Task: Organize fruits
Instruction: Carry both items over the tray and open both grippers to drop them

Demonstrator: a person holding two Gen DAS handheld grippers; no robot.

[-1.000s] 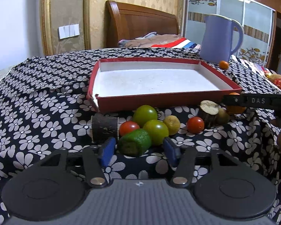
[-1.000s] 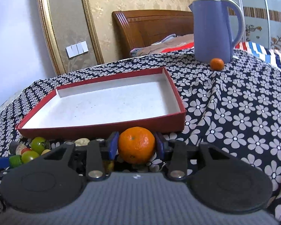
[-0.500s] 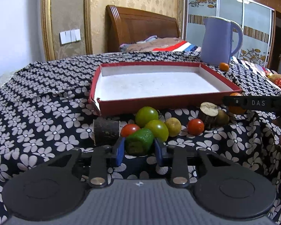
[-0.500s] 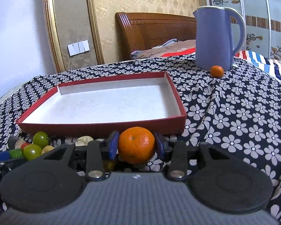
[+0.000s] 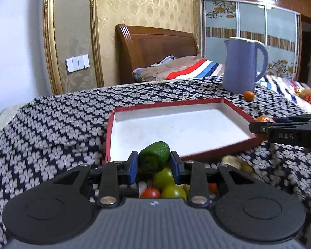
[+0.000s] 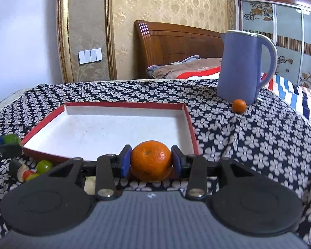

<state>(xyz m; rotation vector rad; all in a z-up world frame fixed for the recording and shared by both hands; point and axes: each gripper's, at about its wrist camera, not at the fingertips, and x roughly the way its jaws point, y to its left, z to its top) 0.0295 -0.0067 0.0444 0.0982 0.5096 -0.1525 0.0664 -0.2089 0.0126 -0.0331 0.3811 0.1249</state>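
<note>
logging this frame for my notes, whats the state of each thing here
left hand-held gripper: shut on the green fruit
green fruit: held, lifted off the cloth
right hand-held gripper: shut on the orange
orange: held at the tray's near edge
red tray: nothing in it
small orange: on the cloth by the jug
blue jug: upright

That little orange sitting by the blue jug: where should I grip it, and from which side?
Grip the small orange across its middle, pads left and right, coming from the tray side. It is round, so any width works, but the blue jug stands close behind and blocks a rear approach.
</note>
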